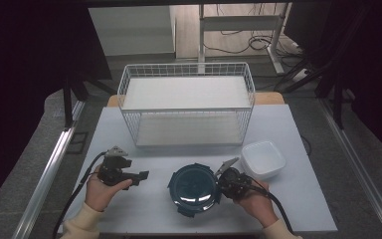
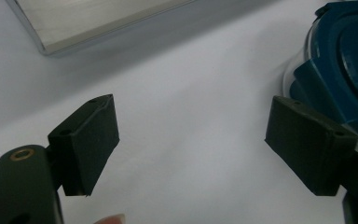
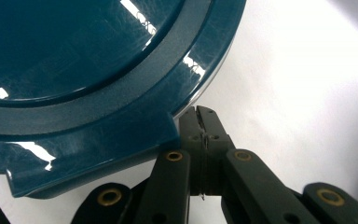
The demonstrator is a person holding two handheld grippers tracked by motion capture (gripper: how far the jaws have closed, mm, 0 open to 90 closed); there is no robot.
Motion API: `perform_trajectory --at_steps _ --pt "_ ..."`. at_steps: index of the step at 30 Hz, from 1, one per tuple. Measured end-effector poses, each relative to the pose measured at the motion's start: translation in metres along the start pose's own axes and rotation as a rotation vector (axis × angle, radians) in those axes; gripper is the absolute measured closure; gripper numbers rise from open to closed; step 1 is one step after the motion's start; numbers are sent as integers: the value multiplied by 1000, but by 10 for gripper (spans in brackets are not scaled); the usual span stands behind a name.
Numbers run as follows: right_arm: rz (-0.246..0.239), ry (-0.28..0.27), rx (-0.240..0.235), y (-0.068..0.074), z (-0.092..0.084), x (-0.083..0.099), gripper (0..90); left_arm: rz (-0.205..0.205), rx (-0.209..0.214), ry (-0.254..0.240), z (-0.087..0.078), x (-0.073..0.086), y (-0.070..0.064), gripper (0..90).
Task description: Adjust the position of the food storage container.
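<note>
Left gripper [image 1: 142,176]: jaws spread wide, nothing between them, resting over the table [image 1: 144,209] left of the container | Right gripper [image 3: 204,122]: jaws pressed together at the rim of the round blue lidded container [image 1: 194,189], possibly touching it, hard to tell | Container: near table front, beside the white bowl [image 1: 262,158], before the wire basket [image 1: 186,102].

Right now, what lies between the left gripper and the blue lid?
Nothing: bare table separates left gripper from blue lid, seen in the high view.

A dark teal lid [image 1: 194,189], a white wire basket [image 1: 186,102], a white bowl [image 1: 263,159], a pale grey table [image 1: 129,209].
</note>
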State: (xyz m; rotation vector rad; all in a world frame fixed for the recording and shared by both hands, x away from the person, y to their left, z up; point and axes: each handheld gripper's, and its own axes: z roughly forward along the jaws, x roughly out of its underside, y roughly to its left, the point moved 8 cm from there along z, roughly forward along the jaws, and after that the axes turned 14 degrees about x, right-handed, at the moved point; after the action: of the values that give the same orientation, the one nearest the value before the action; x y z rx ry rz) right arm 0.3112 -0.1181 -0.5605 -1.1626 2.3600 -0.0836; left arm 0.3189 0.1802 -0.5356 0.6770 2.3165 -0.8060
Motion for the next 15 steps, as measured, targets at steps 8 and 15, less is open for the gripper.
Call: perform_trajectory --at_steps 8,15 --pt "-18 -17 -9 7 12 -25 895 -2 -1 -1 0 1 1 164" --pt "0 -31 -27 7 22 -42 895 -7 -3 -2 -1 1 2 164"
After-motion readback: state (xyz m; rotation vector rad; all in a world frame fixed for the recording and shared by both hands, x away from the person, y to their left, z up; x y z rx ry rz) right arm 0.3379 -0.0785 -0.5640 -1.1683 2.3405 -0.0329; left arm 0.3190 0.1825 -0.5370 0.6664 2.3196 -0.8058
